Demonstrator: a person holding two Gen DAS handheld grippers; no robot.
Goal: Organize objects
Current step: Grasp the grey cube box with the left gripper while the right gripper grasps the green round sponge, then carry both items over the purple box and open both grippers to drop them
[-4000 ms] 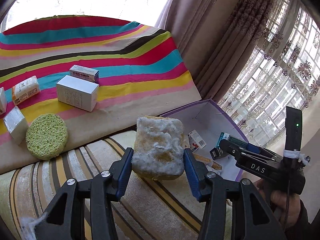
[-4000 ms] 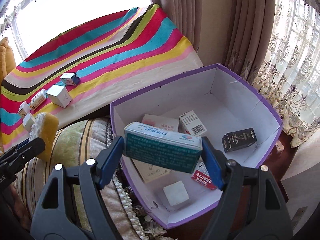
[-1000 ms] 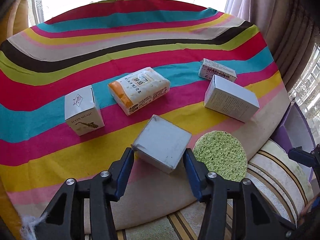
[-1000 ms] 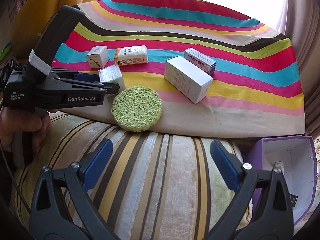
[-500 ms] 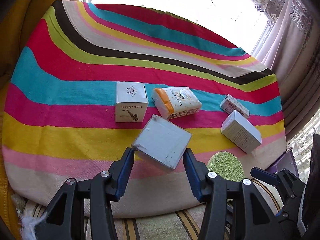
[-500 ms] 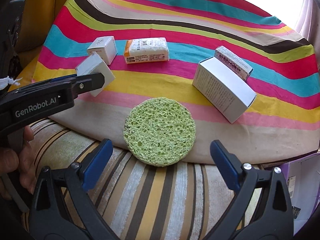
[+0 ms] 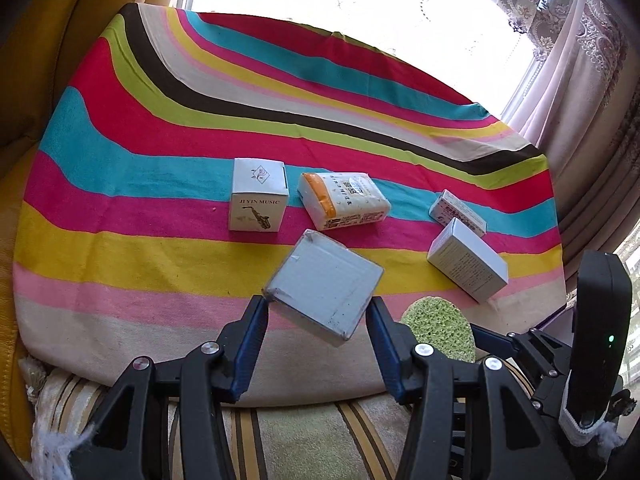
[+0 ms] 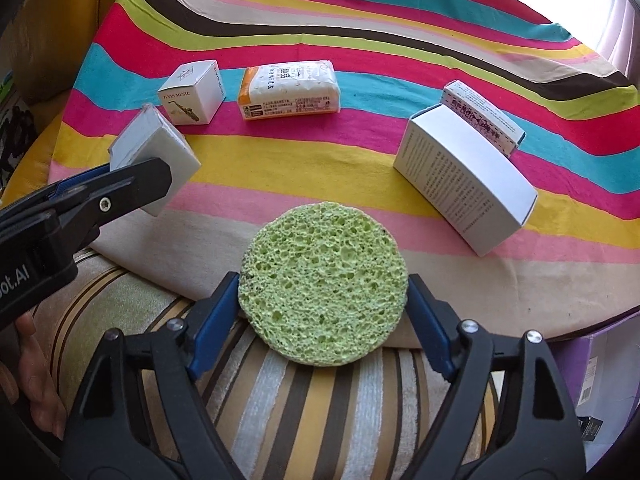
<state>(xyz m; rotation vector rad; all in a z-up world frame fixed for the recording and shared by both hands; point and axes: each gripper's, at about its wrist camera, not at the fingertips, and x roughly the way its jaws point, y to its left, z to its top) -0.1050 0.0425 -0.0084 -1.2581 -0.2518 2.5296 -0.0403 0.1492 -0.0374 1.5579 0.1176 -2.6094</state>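
The left tongs (image 7: pixel 316 316) are gripping a grey box (image 7: pixel 324 286) lifted above the cloth (image 7: pixel 120 160); the right tongs (image 8: pixel 323 312) are closing around the sponge (image 8: pixel 323 284) at the cloth's edge. Next, probably: clamp, lift, carry both away.

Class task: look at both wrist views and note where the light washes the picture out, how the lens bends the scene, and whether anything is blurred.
Left wrist view: the window behind the striped cloth is blown out to white; the stripes bow with fisheye curvature and the corners go dark. Right wrist view: glare only at the top right edge; the green sponge is sharp, its pores clear; no motion blur.
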